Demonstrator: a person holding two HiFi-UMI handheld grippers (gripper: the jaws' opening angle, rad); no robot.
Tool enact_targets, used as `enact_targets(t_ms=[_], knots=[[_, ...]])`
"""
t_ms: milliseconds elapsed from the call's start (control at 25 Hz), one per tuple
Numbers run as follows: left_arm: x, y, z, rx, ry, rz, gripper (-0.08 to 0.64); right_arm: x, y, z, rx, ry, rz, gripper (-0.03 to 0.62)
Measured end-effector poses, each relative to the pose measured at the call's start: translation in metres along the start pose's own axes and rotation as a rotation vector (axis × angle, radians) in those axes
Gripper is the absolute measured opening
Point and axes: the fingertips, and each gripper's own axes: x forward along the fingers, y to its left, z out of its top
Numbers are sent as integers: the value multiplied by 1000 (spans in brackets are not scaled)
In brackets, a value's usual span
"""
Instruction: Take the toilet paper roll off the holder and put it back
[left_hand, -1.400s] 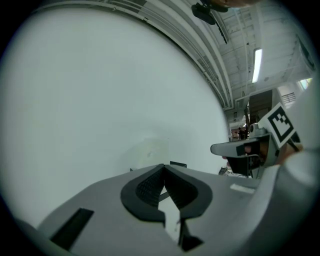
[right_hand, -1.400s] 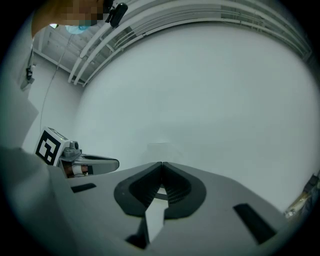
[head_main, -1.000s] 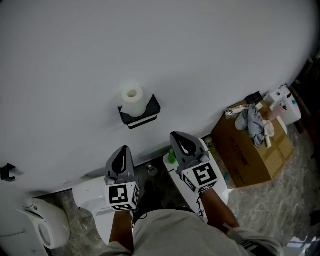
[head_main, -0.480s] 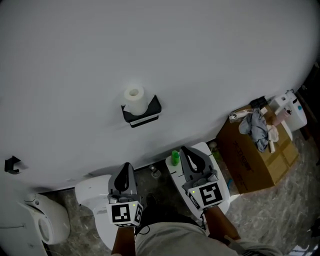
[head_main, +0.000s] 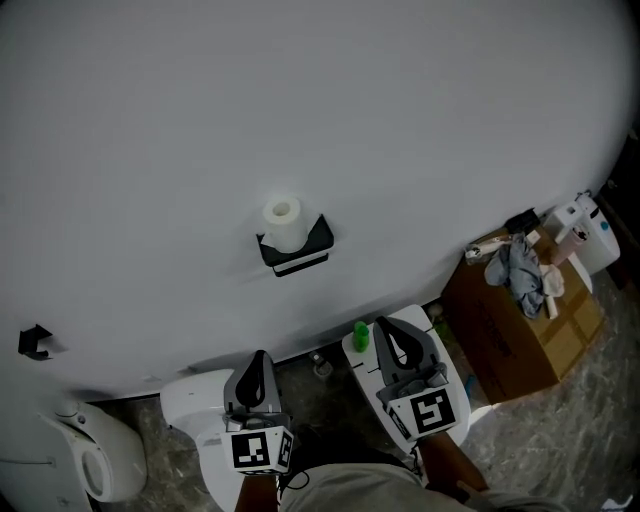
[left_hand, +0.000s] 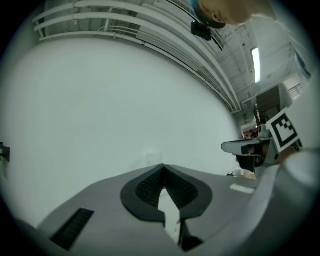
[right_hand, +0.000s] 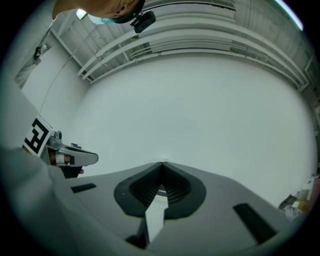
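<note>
A white toilet paper roll (head_main: 283, 222) stands upright on a black wall-mounted holder (head_main: 298, 250) on the white wall, in the middle of the head view. My left gripper (head_main: 260, 357) and right gripper (head_main: 388, 331) are both low in that view, well below the roll and apart from it. Each is shut with nothing between its jaws. In the left gripper view the left gripper (left_hand: 162, 166) points at the bare wall, with a faint pale shape just above the tips. The right gripper (right_hand: 161, 163) likewise faces the white wall.
A white toilet (head_main: 195, 420) and a white seat lid (head_main: 372, 375) with a green bottle (head_main: 360, 335) lie below the grippers. A cardboard box (head_main: 520, 320) with rags stands at the right. A black wall hook (head_main: 33, 341) is at the left.
Both grippers have dropped lower in the head view and drawn away from the roll; the roll and holder now sit lower and further right in that view. Both jaws stay shut.
</note>
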Motion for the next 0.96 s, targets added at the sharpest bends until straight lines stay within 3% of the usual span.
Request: enact_targets(t_ms=[200,960], knots=[[-2,5,7,38,-7,6,9,2,6,2,12,-2,3,5],[0,-2,-8,44,43,4,9,-7,-10,-18,15,38,-30,5]])
